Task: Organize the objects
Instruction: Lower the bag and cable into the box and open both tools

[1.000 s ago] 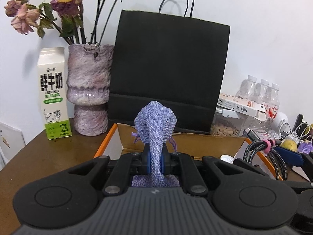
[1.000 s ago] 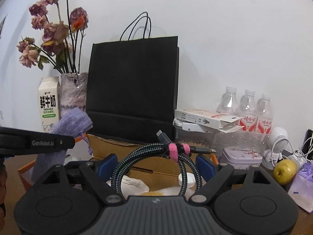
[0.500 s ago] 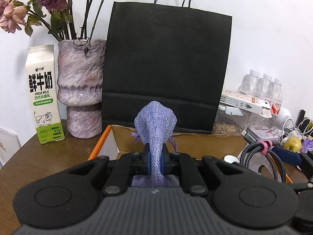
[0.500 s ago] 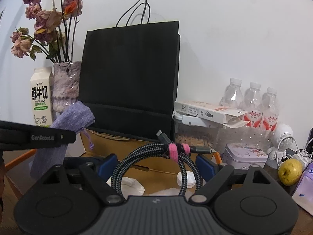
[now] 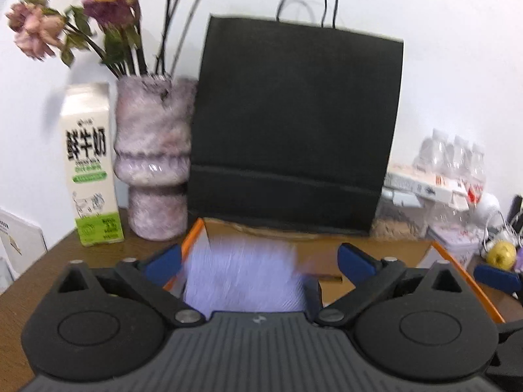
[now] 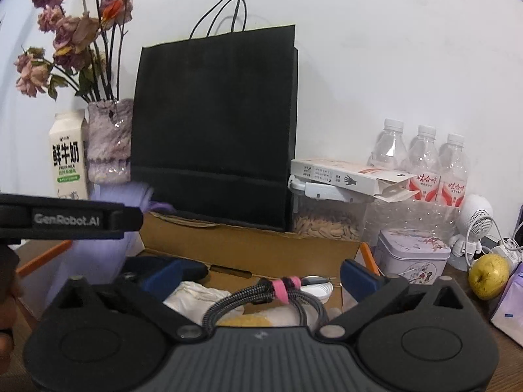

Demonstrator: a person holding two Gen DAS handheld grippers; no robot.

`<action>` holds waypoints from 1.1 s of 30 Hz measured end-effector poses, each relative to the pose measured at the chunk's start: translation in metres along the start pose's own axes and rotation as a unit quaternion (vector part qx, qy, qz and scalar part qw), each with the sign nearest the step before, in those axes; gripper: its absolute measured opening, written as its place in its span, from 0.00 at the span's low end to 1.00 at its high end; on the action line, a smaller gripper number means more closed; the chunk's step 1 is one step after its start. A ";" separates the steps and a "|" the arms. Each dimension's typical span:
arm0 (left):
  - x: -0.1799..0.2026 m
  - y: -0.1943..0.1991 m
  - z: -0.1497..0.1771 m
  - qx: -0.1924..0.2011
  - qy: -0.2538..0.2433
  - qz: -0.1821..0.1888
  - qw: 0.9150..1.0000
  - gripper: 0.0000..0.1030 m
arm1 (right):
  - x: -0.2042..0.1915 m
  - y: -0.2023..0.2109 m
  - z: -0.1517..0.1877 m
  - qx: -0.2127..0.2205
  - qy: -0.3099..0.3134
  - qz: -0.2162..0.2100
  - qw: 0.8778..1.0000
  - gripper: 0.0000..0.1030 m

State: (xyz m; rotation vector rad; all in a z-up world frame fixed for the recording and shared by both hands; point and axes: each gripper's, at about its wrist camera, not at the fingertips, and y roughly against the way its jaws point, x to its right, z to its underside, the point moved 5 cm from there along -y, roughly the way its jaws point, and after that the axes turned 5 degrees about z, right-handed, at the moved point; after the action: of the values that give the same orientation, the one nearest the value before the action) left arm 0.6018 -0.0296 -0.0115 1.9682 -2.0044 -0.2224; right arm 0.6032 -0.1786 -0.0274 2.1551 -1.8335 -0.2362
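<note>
Lavender woven-fabric drawstring pouch [image 5: 242, 281], motion-blurred, sits between the spread blue pads of the left gripper [image 5: 258, 261], over the near left corner of the orange-edged cardboard box [image 5: 376, 251]; the jaws are opening and neither pad presses on it. In the right wrist view the same pouch shows at the box's left end. Coiled grey braided cable [image 6: 264, 303], bound by a pink strap, lies low between the fingers of the right gripper [image 6: 260, 276], whose jaws are likewise opening, pads clear of the coil. Box contents visible beneath: a crumpled white cloth [image 6: 196, 297], a small white round lid [image 6: 315, 289] and something yellow, partly hidden. Behind the box stands an upright black paper carrier bag [image 6: 215, 130]. To its left: a mottled purple vase [image 5: 153, 160] holding dried roses, and a milk carton [image 5: 90, 163]. To its right: a clear lidded canister [image 6: 327, 215] holding pale seeds, a lilac tin [image 6: 412, 258], three plastic bottles [image 6: 425, 160].
</note>
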 end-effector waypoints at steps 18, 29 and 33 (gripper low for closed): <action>-0.004 0.020 0.003 0.029 0.009 -0.008 1.000 1.00 | 0.001 0.009 -0.001 -0.002 -0.005 0.002 1.000 1.00; -0.012 0.061 0.014 0.040 0.009 0.000 0.999 1.00 | 0.000 0.040 0.008 0.006 0.002 -0.001 1.000 1.00; -0.014 0.077 0.022 0.041 0.006 0.004 0.999 1.00 | 0.001 0.057 0.013 0.012 0.007 0.000 1.000 1.00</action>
State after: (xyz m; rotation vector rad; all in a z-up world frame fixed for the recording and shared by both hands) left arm 0.5223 -0.0156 -0.0080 2.0037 -2.0435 -0.1279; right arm 0.5461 -0.1887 -0.0203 2.1665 -1.8386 -0.2003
